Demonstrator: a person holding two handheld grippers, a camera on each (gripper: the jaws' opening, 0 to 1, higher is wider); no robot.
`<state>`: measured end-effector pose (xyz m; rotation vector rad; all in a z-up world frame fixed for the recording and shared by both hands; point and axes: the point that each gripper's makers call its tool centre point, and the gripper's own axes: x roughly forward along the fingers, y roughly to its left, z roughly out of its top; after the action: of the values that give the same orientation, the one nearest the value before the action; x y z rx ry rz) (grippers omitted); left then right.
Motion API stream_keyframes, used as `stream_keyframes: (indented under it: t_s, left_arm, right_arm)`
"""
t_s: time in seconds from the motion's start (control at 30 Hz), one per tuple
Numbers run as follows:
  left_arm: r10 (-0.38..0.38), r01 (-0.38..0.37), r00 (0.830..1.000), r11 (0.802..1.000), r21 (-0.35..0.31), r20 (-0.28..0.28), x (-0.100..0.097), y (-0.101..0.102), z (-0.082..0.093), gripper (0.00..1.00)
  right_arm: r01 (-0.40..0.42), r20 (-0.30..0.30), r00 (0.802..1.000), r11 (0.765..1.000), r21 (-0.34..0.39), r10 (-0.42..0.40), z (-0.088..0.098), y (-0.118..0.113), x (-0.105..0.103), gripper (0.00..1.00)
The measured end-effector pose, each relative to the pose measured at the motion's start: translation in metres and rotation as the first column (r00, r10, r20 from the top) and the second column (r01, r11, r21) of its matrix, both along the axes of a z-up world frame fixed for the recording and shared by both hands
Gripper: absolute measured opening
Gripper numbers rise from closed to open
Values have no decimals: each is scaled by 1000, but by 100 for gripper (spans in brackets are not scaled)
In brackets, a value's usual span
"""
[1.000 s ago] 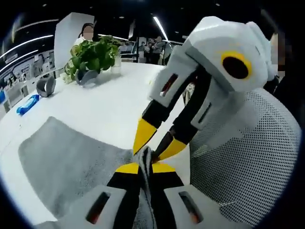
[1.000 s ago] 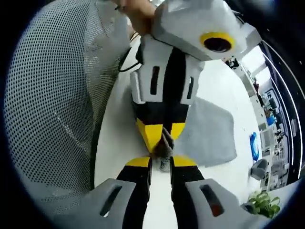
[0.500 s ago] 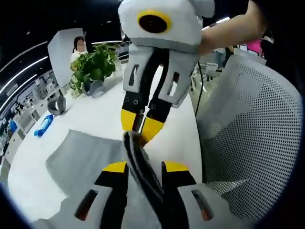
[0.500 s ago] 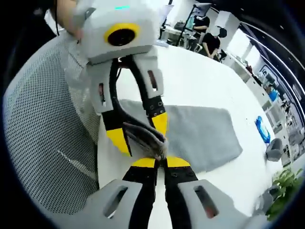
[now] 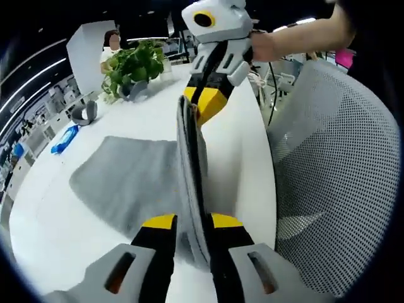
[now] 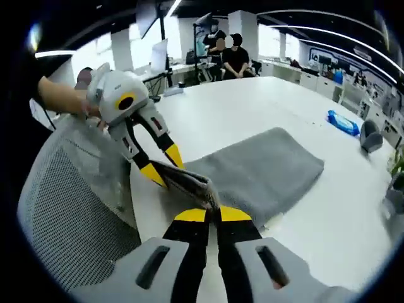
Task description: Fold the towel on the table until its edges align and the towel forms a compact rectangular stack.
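Observation:
A grey towel (image 5: 123, 183) lies partly flat on the white table (image 5: 57, 240), its near edge lifted and pulled taut. My left gripper (image 5: 191, 222) is shut on one end of that edge. My right gripper (image 5: 203, 104), held by a hand, is shut on the far end. In the right gripper view the towel (image 6: 265, 167) spreads out to the right. My right gripper (image 6: 213, 213) pinches the bunched edge there. The edge runs up-left to my left gripper (image 6: 159, 169), also shut on it.
A grey mesh chair back (image 5: 334, 158) (image 6: 69, 208) stands right at the table edge beside both grippers. A potted plant (image 5: 132, 63), grey holders (image 5: 83, 112) and a blue packet (image 5: 63, 139) (image 6: 344, 121) sit at the far side. People sit at a desk behind (image 6: 230, 57).
The two grippers have drawn apart along the table edge, each still holding the towel. The pinched edge, bunched between them before, is now stretched into a long taut band.

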<state>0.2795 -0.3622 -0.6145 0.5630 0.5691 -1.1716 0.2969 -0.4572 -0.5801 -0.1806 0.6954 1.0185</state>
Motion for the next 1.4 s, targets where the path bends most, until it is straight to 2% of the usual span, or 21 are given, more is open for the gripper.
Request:
stream_keyframes:
  t_s: [0.03, 0.1, 0.2, 0.23, 0.3, 0.43, 0.5, 0.53, 0.57, 0.63, 0.67, 0.77, 0.87, 0.97, 1.03, 1.1, 1.17, 1.3, 1.33, 1.4]
  left_arm:
    - [12, -12, 1000, 1000, -19, -9, 1, 1, 1, 20]
    - [21, -22, 1000, 1000, -13, -13, 3, 6, -1, 20]
    - [48, -49, 998, 999, -24, -34, 6, 11, -3, 22]
    - [62, -64, 997, 997, -38, -55, 5, 12, -3, 22]
    - [62, -65, 996, 997, -43, -56, 5, 12, -4, 22]
    - [28, -31, 997, 999, -42, -65, -2, 6, -12, 24]
    - [-19, 19, 999, 1000, 4, -39, -7, 5, -19, 26]
    - [-50, 50, 999, 998, 27, 9, -6, 4, -21, 27]
    - [-52, 51, 998, 998, 28, 26, -5, 2, -21, 27]
    - [-47, 45, 997, 998, 33, 69, 0, 0, -18, 24]
    - [-49, 45, 992, 998, 37, 113, 5, -1, -15, 23]
    - [-25, 25, 991, 1000, 2, 135, 10, -6, -10, 23]
    - [-25, 27, 990, 1000, -11, 141, 12, -5, -9, 20]
    - [15, -8, 997, 995, -96, 73, 13, -5, -3, 16]
    - [38, -28, 997, 989, -146, 72, 18, -3, 5, 15]
    - [48, -38, 998, 980, -195, 48, 18, -5, 11, 13]
    - [49, -40, 998, 968, -249, 32, 18, -6, 20, 12]
    - [72, -82, 997, 934, -347, -42, 20, -6, 32, 10]
    - [80, -103, 994, 919, -381, -76, 20, -6, 36, 9]
    - [80, -115, 992, 898, -425, -99, 21, -6, 44, 9]
  right_arm:
    - [27, -21, 999, 999, 26, -27, -1, -1, 3, 1]
    - [81, -73, 994, 994, 68, -76, -5, -2, 9, 1]
    - [162, -148, 978, 980, 114, -144, -13, -8, 19, 1]
    - [209, -189, 965, 967, 142, -181, -14, -10, 23, 1]
    - [266, -243, 945, 949, 171, -221, -18, -12, 29, 1]
    - [323, -300, 918, 929, 180, -260, -29, -16, 35, 1]
    - [371, -331, 897, 907, 198, -294, -30, -18, 40, 1]
    - [385, -357, 886, 899, 207, -297, -31, -18, 40, 1]
    - [404, -375, 875, 889, 217, -307, -32, -18, 42, 1]
    - [416, -382, 868, 885, 210, -318, -36, -21, 43, 1]
    - [420, -386, 865, 883, 210, -319, -38, -22, 44, 1]
    - [440, -414, 853, 864, 245, -317, -35, -24, 43, 1]
    - [429, -413, 860, 863, 266, -300, -32, -27, 40, 2]
    - [393, -383, 884, 868, 302, -267, -25, -29, 34, 2]
    - [380, -369, 894, 867, 322, -255, -21, -32, 29, 2]
    - [369, -361, 901, 863, 345, -240, -17, -34, 26, 2]
    - [354, -336, 913, 861, 365, -233, -11, -36, 23, 2]
    - [318, -310, 930, 856, 408, -197, 1, -39, 14, 2]
    - [310, -303, 934, 855, 415, -192, 3, -40, 12, 2]
    - [305, -299, 936, 852, 425, -185, 6, -41, 10, 2]
